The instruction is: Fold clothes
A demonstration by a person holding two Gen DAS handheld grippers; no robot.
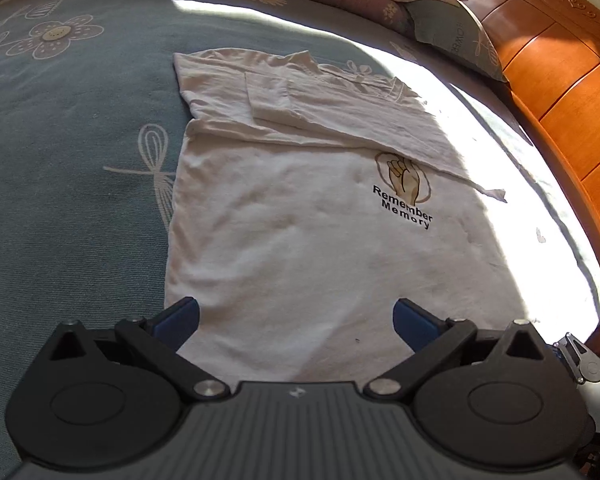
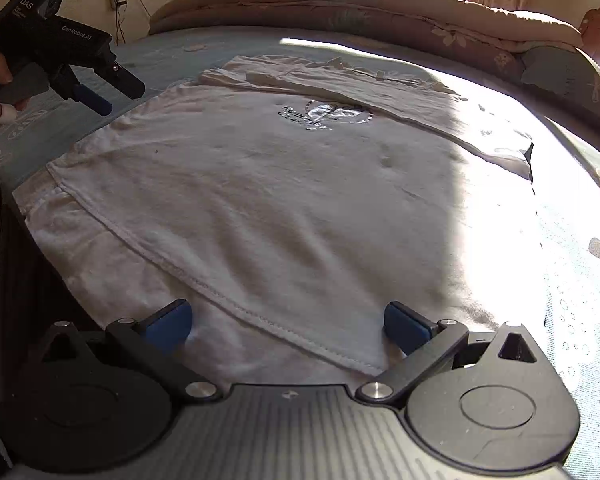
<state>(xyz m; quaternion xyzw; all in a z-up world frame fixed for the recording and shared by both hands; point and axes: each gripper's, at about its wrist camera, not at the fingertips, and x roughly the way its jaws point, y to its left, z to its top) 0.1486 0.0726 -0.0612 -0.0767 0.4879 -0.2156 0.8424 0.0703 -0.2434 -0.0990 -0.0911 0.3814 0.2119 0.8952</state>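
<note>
Right gripper (image 2: 286, 326): fingers wide apart, empty, just above the near hem of the white T-shirt (image 2: 260, 184), which lies flat on the bed (image 2: 572, 240) with its long axis running straight ahead toward the collar. Left gripper (image 1: 296, 322): fingers also apart, empty, over the shirt's side edge and farther from the hem, so the right is judged better placed. Far end: one sleeve (image 1: 340, 116) folded over the chest print, partly hiding it; sun glare washes out the shirt's far-side edge.
</note>
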